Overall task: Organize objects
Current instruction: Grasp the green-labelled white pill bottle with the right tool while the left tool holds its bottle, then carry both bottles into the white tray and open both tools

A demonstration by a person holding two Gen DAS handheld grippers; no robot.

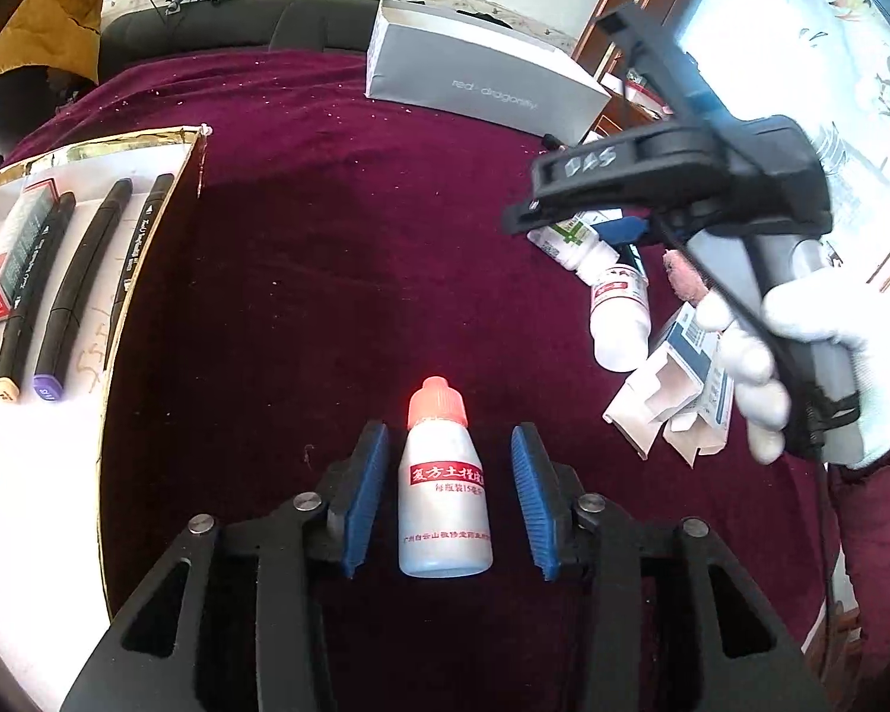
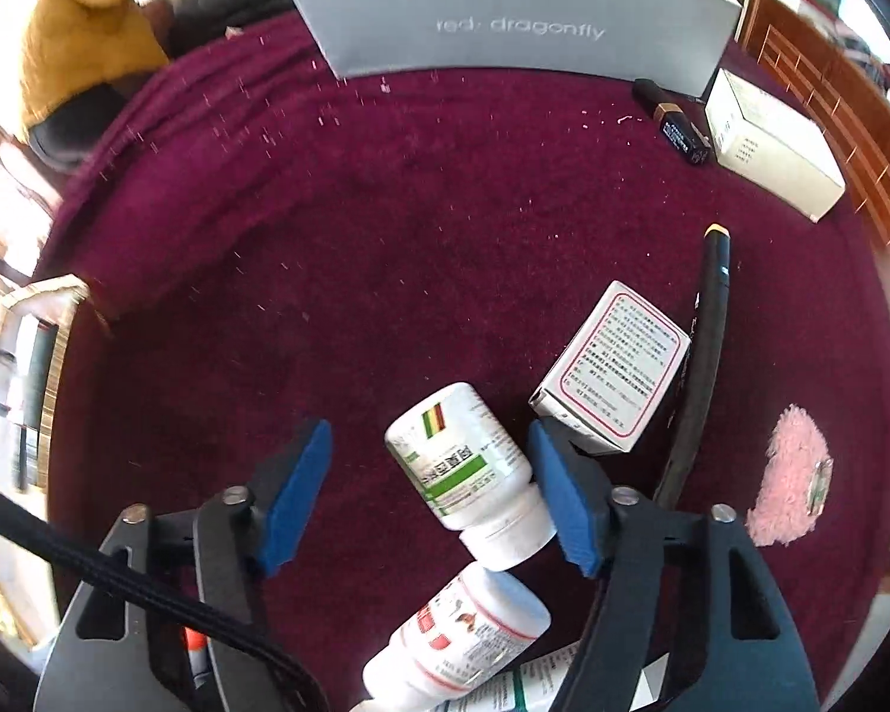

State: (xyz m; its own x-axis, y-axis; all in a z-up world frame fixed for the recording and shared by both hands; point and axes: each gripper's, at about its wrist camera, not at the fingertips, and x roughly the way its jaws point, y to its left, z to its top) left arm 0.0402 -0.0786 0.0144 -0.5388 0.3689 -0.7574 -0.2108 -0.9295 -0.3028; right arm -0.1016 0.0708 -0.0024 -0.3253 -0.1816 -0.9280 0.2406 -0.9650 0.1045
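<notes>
Between the ribbed blue rubber-like pads (image 1: pixel 366 495) stands a glossy translucent plastic dropper bottle with smooth red cap (image 1: pixel 443 489) on plush, matt maroon cloth (image 1: pixel 338 273). Between the other gripper's pads lies a glossy white plastic pill bottle with green-striped paper label (image 2: pixel 466 463); past its right finger, a smooth white cardboard box (image 2: pixel 614 368).

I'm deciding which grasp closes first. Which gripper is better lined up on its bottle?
Left. The left gripper is open and squarely straddles the upright dropper bottle. The right gripper is open around a tilted green-label bottle.
</notes>
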